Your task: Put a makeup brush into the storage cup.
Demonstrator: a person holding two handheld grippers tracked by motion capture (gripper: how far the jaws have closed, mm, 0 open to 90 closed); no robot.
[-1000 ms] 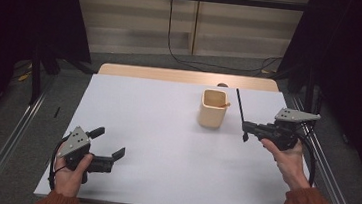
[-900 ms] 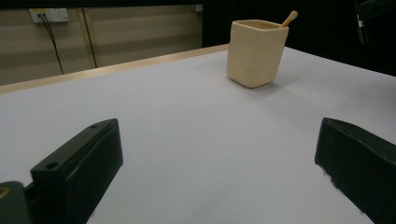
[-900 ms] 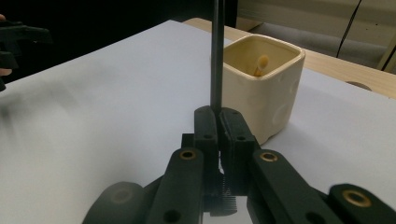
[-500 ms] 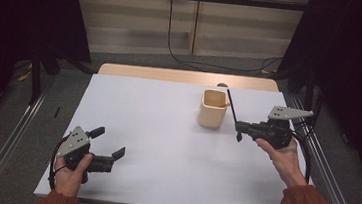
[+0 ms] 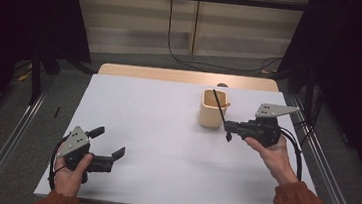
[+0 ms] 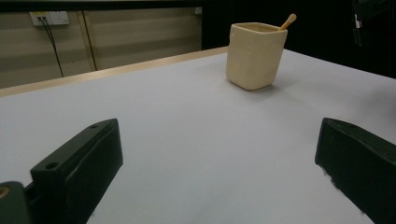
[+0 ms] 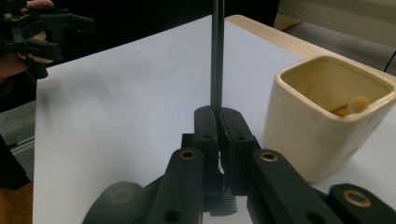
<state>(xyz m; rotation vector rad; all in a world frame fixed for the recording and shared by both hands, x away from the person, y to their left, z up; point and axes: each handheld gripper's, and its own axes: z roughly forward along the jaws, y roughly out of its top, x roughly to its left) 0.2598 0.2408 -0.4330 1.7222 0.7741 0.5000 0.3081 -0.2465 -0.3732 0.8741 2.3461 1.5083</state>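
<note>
Now the right tongs (image 5: 230, 130), pinching a thin black stick (image 5: 219, 112), have drifted left toward the cream cup (image 5: 211, 114), ready for insertion; left tongs (image 5: 109, 156) rest spread.

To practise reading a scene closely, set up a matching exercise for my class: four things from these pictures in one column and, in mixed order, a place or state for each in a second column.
Things:
1. cream cup
2. black rod
3. left gripper
4. wooden stick

Places or states:
A. clamped between shut jaws
B. leaning inside the cup
C. jaws wide apart, nothing between them
D. standing upright on the white table

Pairs: 1-D, 2-A, 3-C, 4-B. The rod is held by the right gripper, beside the cup.
</note>
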